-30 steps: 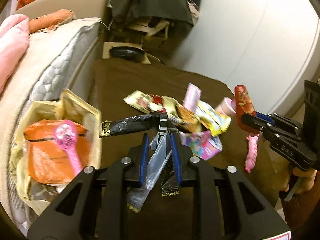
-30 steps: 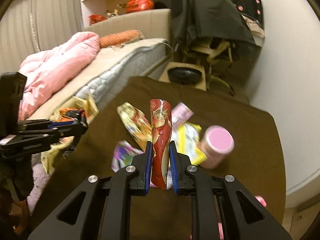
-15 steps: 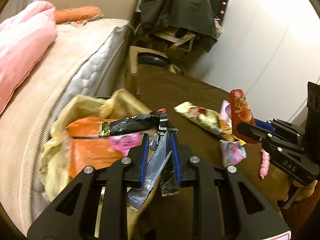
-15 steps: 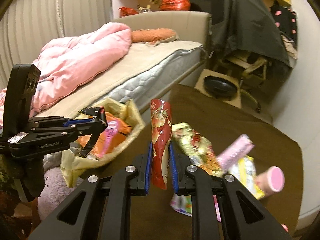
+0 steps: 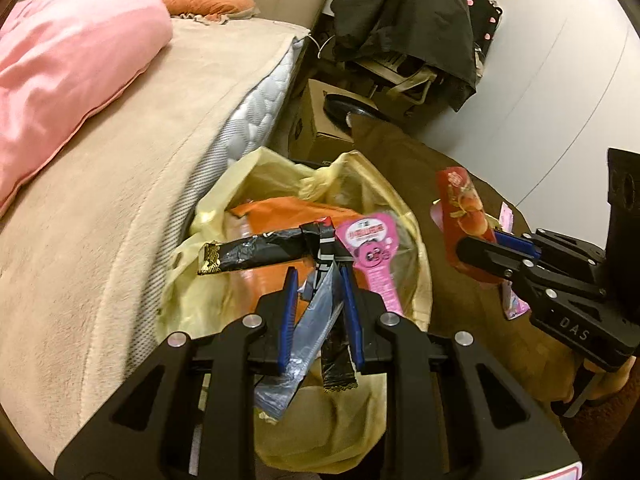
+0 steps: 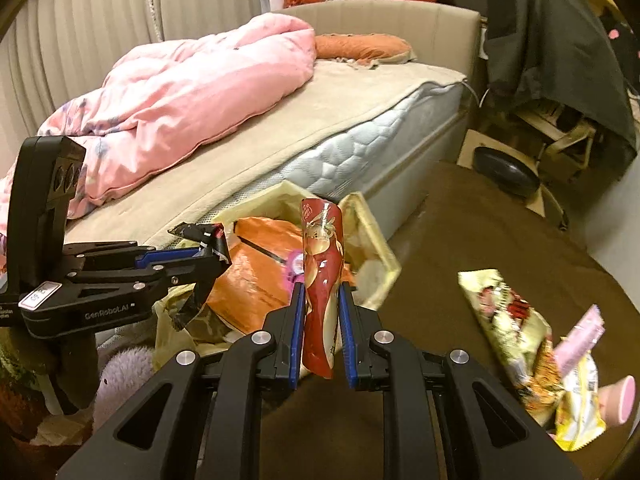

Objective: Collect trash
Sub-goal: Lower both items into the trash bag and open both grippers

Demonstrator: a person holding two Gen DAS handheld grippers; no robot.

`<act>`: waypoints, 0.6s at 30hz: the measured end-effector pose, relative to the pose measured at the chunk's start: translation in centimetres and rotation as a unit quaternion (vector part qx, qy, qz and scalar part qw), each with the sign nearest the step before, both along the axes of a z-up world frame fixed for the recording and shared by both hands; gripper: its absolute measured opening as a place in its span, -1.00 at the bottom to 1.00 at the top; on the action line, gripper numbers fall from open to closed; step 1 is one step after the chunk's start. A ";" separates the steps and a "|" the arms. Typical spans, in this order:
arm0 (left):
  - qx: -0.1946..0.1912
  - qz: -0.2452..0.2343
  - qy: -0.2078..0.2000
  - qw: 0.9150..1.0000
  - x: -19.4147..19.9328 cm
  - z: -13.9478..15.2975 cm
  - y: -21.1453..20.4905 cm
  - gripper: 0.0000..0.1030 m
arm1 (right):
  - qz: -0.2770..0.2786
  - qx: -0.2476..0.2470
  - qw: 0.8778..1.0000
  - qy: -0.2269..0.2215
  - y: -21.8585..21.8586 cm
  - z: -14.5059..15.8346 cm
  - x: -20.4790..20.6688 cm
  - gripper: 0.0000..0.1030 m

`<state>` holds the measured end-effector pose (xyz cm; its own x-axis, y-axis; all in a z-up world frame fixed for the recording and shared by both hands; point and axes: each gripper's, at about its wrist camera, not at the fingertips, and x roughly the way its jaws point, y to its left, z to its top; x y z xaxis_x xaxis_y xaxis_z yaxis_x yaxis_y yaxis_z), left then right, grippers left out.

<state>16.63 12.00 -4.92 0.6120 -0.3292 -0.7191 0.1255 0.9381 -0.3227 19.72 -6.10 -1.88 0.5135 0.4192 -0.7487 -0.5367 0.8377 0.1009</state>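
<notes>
Your left gripper (image 5: 318, 292), clamped on the black wrapper (image 5: 256, 254), hangs right over the yellow bag (image 5: 224, 208); your right gripper (image 6: 322, 332), pinching the red packet (image 6: 322, 280) upright, sits just beside its rim.

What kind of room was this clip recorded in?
Most likely a bedroom: a bed with a quilted grey mattress and a rumpled pink duvet, an orange pillow against the beige padded headboard.
</notes>
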 end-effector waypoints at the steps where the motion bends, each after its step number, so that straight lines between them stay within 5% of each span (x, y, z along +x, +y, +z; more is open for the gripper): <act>1: -0.003 0.000 0.002 1.000 0.0 -0.2 0.2 -0.59 | 0.002 0.002 1.000 0.006 0.3 -0.3 0.2 -0.67; 18: 0.003 -0.015 0.043 0.999 3.5 -3.8 0.2 -0.59 | 0.003 -0.034 0.997 0.074 2.6 -6.4 5.9 -0.67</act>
<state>20.18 12.22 -8.75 0.5379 -0.3414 -0.7707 0.1248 0.9365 -0.3277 25.63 -3.55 -8.32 0.3926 0.3673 -0.8432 -0.5246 0.8425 0.1227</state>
